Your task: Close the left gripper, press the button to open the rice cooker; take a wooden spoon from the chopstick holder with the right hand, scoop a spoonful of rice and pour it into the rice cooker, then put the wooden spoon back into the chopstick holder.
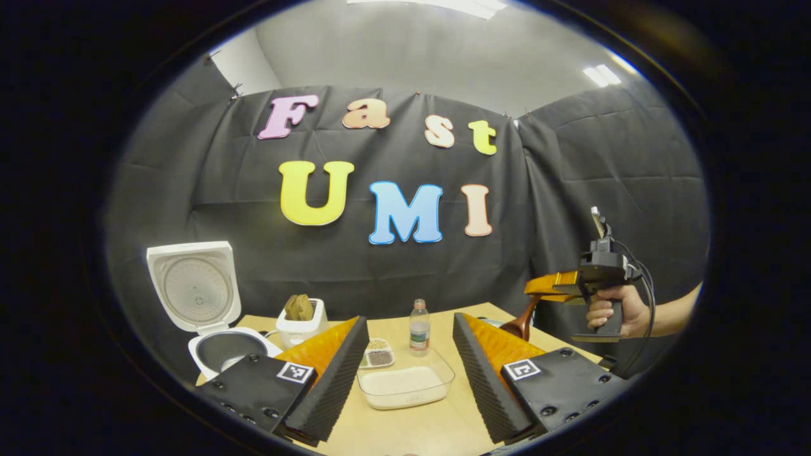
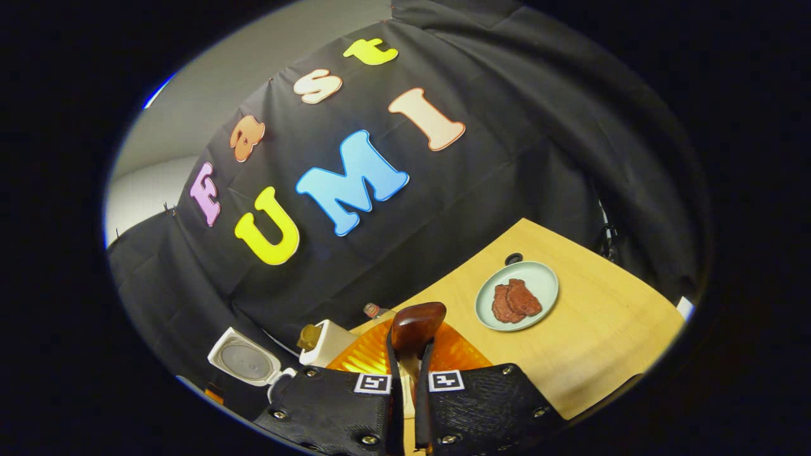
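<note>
The white rice cooker stands at the table's left with its lid raised and the pot bare. Behind it to the right is the white chopstick holder with wooden utensils in it. A clear container of white rice lies in front of my left gripper, whose fingers stand wide open and hold nothing. At the right, a hand holds my right gripper above the table's edge. It is shut on the wooden spoon, bowl hanging down. In the right gripper view the spoon's bowl juts past my right gripper.
A small plastic bottle and a little tray of grains sit behind the rice container. A pale green plate with brown slices lies on the wooden table at the right. Black cloth walls the booth behind.
</note>
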Available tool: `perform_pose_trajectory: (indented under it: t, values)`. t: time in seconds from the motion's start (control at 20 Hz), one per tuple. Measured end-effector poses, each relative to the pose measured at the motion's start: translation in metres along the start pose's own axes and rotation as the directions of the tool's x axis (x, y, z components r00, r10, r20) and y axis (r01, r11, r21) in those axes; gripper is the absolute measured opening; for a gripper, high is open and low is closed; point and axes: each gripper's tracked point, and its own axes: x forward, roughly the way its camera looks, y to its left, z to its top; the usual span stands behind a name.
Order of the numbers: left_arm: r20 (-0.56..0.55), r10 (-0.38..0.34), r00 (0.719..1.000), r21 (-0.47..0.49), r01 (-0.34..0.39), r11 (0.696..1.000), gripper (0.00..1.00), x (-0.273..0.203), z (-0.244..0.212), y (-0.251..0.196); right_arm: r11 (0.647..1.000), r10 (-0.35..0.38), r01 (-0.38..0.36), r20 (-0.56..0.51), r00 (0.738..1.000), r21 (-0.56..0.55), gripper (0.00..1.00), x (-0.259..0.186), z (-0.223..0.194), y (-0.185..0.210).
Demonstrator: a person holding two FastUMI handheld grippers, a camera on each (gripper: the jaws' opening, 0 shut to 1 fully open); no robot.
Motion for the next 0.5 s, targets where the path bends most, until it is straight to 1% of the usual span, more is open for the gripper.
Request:
perform_pose_trajectory:
  t: [0.2,0.4,0.5]
  values:
    - [-0.013,0.017,1.0,0.007,-0.017,1.0,0.9,0.0,-0.003,0.006,0.992,-0.069,0.064,-0.039,0.997,-0.112,0.07,0.014,-0.031,-0.026]
    - [-0.028,0.05,0.998,0.012,-0.049,0.999,0.9,-0.005,-0.004,0.014,0.975,-0.121,0.101,-0.093,0.988,-0.195,0.07,0.031,-0.063,-0.042]
    - [-0.035,0.069,0.997,0.013,-0.068,0.998,0.91,-0.008,-0.006,0.02,0.97,-0.129,0.101,-0.118,0.985,-0.219,0.07,0.038,-0.075,-0.045]
